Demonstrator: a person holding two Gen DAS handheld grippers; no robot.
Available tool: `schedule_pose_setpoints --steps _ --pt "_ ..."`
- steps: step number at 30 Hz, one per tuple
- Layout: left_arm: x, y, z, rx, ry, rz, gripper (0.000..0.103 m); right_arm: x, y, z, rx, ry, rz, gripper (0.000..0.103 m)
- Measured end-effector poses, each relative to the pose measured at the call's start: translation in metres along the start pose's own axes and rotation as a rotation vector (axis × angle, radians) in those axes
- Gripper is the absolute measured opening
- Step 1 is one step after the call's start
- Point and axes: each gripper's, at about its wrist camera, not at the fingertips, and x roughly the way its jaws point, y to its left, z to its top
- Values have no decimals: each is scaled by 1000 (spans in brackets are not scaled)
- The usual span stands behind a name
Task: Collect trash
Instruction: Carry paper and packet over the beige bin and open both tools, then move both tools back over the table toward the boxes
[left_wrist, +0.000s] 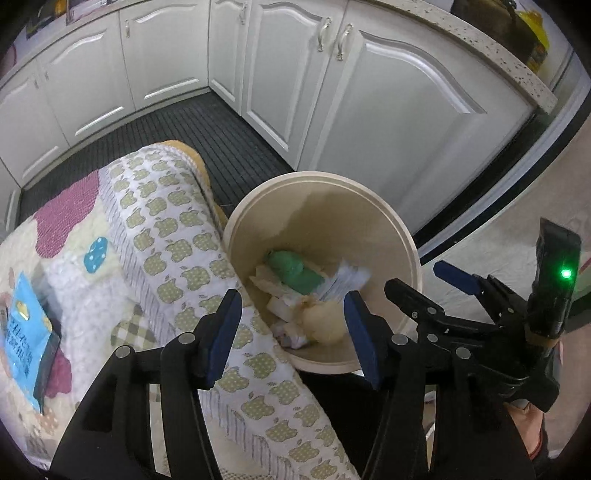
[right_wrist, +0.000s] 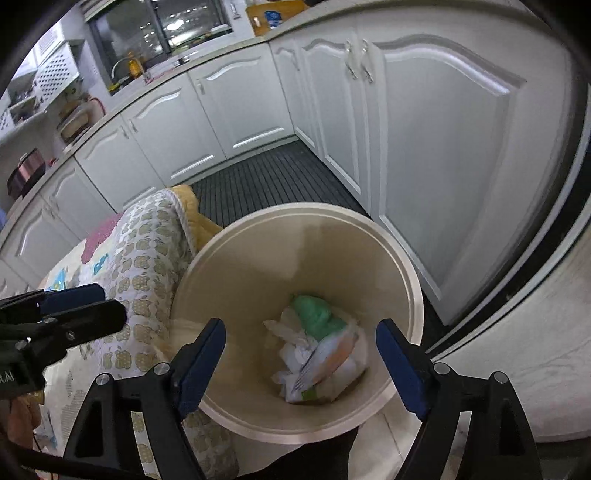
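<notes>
A round beige bin (left_wrist: 406, 236) (right_wrist: 413, 280) stands on the floor beside a quilt-covered seat. Inside lie a green crumpled wad (left_wrist: 291, 267) (right_wrist: 314, 314), white tissues (right_wrist: 295, 354), a blurred white and orange packet (right_wrist: 332, 358) and a pale yellow ball (left_wrist: 323, 323). My left gripper (left_wrist: 291, 299) hangs open over the bin's near left rim, with nothing between its fingers. Over the bin's mouth, my right gripper (right_wrist: 301, 328) is open and empty too. Each gripper shows in the other's view: the right gripper (left_wrist: 417, 277), the left gripper (right_wrist: 112, 301).
The apple-patterned quilt (left_wrist: 177, 251) presses against the bin's left side; a blue packet (left_wrist: 26, 332) lies on it. White cabinet doors (left_wrist: 388, 122) stand close behind and to the right of the bin. A dark slatted mat (left_wrist: 207, 129) covers the floor beyond.
</notes>
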Motion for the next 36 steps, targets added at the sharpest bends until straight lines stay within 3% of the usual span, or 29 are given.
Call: schedule_pose_setpoints --steps 21,36 --pt "-43 21 -28 -37 -67 67 56 -24 44 -7 -64 -7 65 82" --pt "-71 41 -111 -114 -16 32 56 -37 115 -14 -192 -8 153 83"
